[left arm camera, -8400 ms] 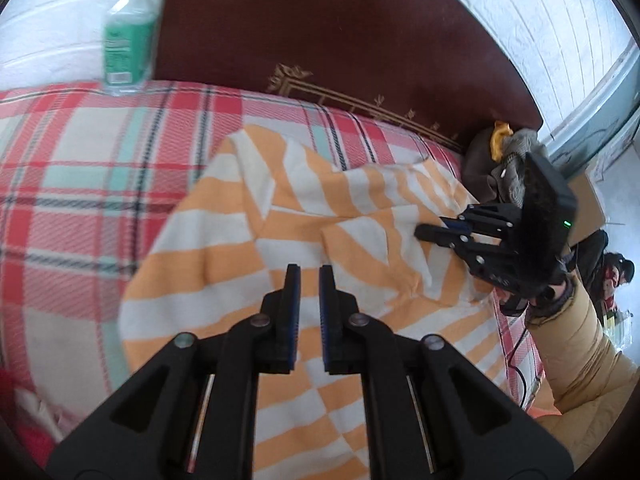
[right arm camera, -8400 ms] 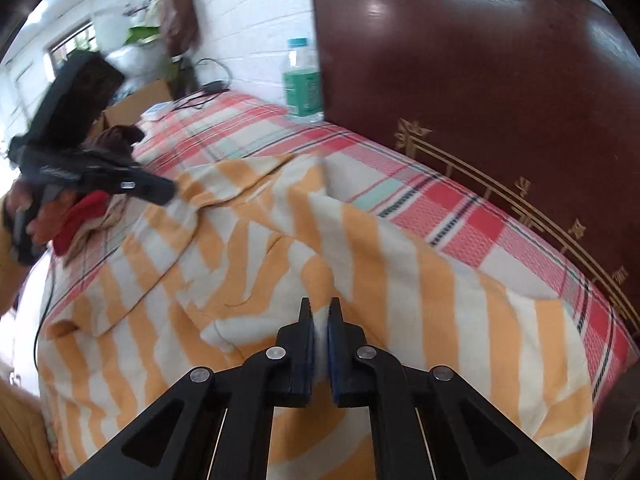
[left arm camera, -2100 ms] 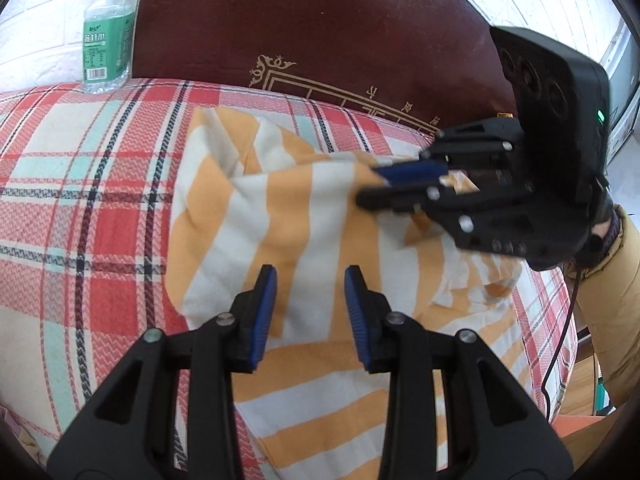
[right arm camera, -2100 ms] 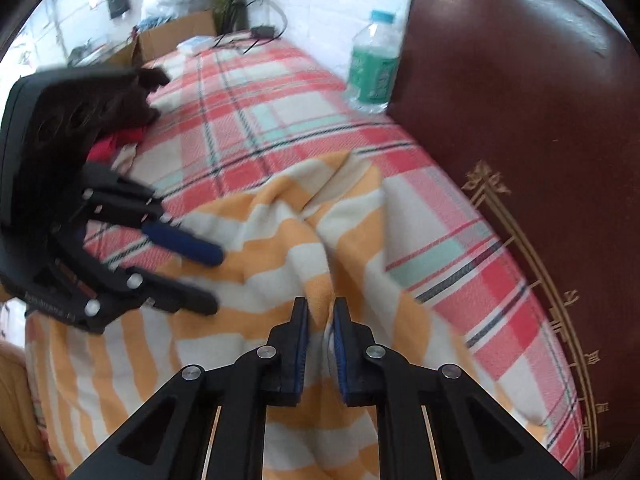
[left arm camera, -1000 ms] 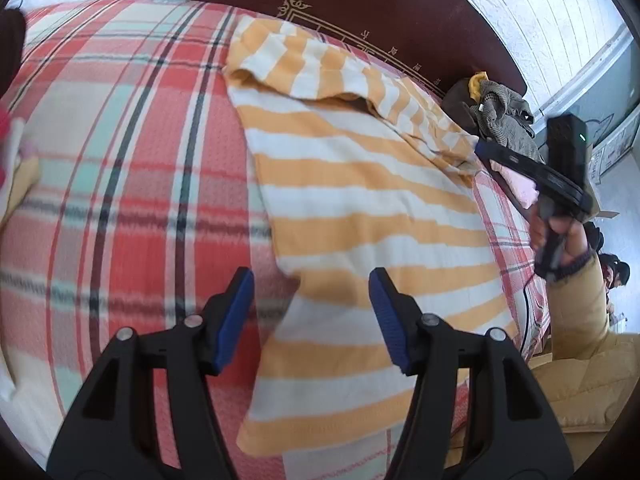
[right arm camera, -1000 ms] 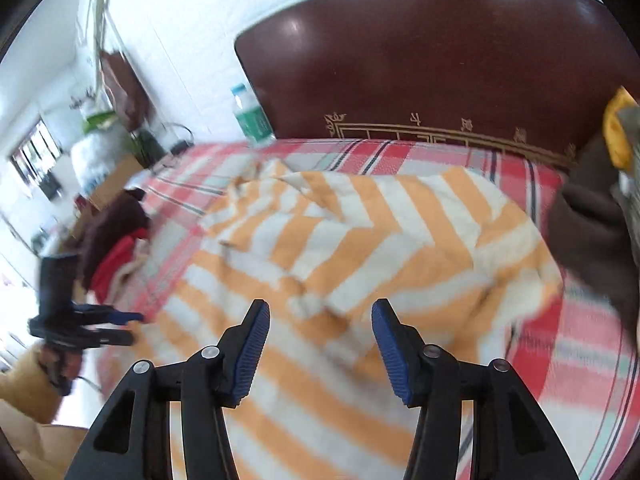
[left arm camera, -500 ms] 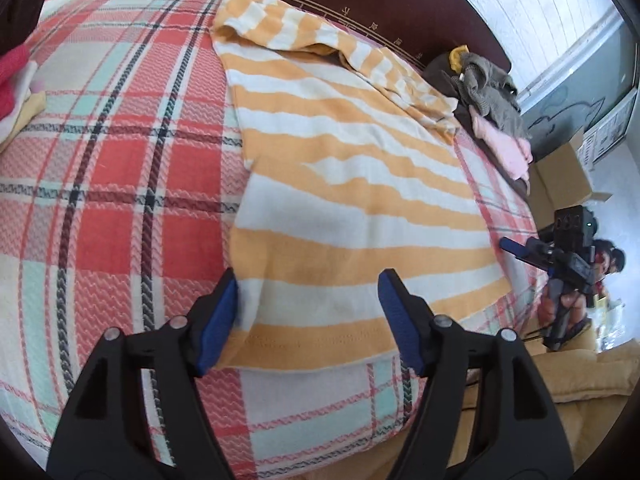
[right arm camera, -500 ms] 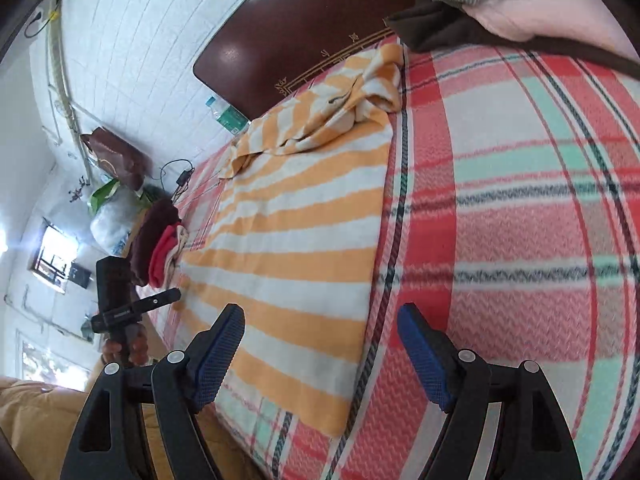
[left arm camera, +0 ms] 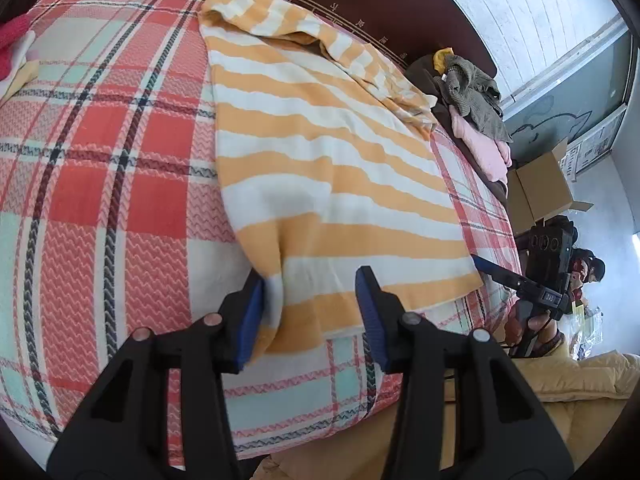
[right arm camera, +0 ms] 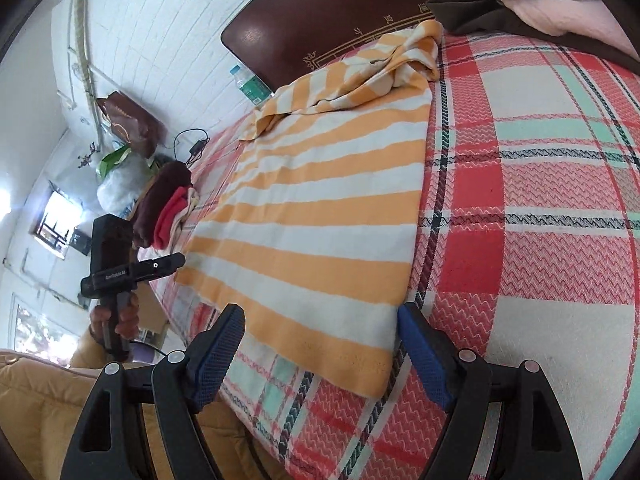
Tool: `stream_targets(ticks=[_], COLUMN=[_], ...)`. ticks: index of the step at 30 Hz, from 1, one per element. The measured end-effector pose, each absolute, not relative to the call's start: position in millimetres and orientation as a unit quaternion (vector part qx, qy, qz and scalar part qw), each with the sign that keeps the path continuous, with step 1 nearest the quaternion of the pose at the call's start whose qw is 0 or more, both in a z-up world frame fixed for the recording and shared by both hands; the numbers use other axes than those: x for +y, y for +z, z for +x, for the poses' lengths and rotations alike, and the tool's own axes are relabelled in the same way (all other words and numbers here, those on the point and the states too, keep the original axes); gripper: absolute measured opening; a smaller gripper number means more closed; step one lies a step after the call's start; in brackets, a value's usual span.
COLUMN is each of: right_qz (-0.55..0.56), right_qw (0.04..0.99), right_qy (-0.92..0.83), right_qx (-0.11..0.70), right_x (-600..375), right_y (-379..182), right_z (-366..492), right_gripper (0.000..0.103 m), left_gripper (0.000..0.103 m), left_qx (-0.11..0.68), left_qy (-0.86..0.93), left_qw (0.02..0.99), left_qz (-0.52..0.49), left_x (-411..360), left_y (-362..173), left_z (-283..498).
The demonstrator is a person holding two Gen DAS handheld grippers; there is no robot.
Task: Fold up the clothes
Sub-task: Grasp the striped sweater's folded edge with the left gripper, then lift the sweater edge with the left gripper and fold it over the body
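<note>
- The shirt lies flat on the bed, its sleeves bunched near the headboard.
- A clothes pile lies right of the shirt.
- A clothes stack lies left of it.

Both views are bright with soft daylight — a window at the right-wrist view's left edge is blown out white. Glare streaks the dark headboard. Fisheye distortion bulges the bed — frame corners vignette black.
</note>
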State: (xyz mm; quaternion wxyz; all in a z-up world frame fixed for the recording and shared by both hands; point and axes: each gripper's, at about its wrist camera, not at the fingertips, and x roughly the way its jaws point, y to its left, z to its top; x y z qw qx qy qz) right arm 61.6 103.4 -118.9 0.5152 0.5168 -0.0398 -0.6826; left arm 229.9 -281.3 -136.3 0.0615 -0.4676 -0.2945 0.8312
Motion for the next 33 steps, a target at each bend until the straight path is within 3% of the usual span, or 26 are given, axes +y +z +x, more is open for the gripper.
stream_targets(ticks=[2, 5, 10, 11, 12, 13, 14, 17, 23, 24, 26, 29, 30, 32, 33], right_qz=[0.518, 0.513, 0.489, 0.487, 0.488, 0.495, 0.502, 0.51, 0.528, 0.534, 0.536, 0.525, 0.522, 0.515, 0.513], right_qw=[0.506, 0.494, 0.487, 0.484, 0.486, 0.489, 0.487, 0.482, 0.499, 0.499, 0.507, 0.527, 0.525, 0.52, 0.517], right_qy=[-0.689, -0.702, -0.723, -0.727, -0.725, -0.718, -0.715, -0.712, -0.682, -0.676, -0.667, -0.661, -0.667, -0.678, -0.682], right_qx=[-0.04, -0.023, 0.012, 0.017, 0.017, 0.01, 0.003, -0.018, -0.084, -0.089, -0.103, -0.101, -0.088, -0.066, -0.06], right_x=[105, 103, 97, 96, 95, 94, 95, 99, 109, 109, 110, 109, 105, 99, 96], right_y=[-119, -118, -120, -120, -121, -123, -127, -131, -136, -138, -141, -136, -135, -134, -134], right_z=[62, 67, 82, 83, 83, 82, 80, 73, 66, 66, 67, 75, 78, 83, 85], right_gripper=[0.08, 0.08, 0.079, 0.071, 0.061, 0.037, 0.025, 0.014, 0.015, 0.018, 0.035, 0.051, 0.051, 0.045, 0.039], left_gripper=[0.054, 0.085, 0.085, 0.081, 0.059, 0.044, 0.025, 0.024, 0.023, 0.035, 0.043, 0.059, 0.064, 0.063, 0.052], left_qx=[-0.286, -0.312, -0.31, -0.309, -0.306, -0.302, -0.299, -0.284, -0.342, -0.354, -0.367, -0.372, -0.374, -0.377, -0.379], left_qy=[0.832, 0.825, 0.824, 0.824, 0.822, 0.819, 0.816, 0.817, 0.804, 0.797, 0.789, 0.787, 0.787, 0.786, 0.785], left_qw=[0.044, 0.052, 0.062, 0.061, 0.066, 0.071, 0.076, 0.065, 0.069, 0.077, 0.085, 0.085, 0.084, 0.084, 0.084], left_qz=[-0.474, -0.467, -0.47, -0.471, -0.477, -0.483, -0.489, -0.498, -0.481, -0.484, -0.486, -0.485, -0.484, -0.483, -0.483], left_x=[-281, -287, -281, -280, -277, -274, -271, -264, -281, -283, -284, -283, -283, -282, -282], left_y=[-136, -137, -140, -139, -140, -141, -142, -144, -148, -152, -156, -157, -157, -158, -159], left_z=[232, 235, 233, 233, 232, 231, 230, 228, 232, 232, 232, 231, 231, 230, 230])
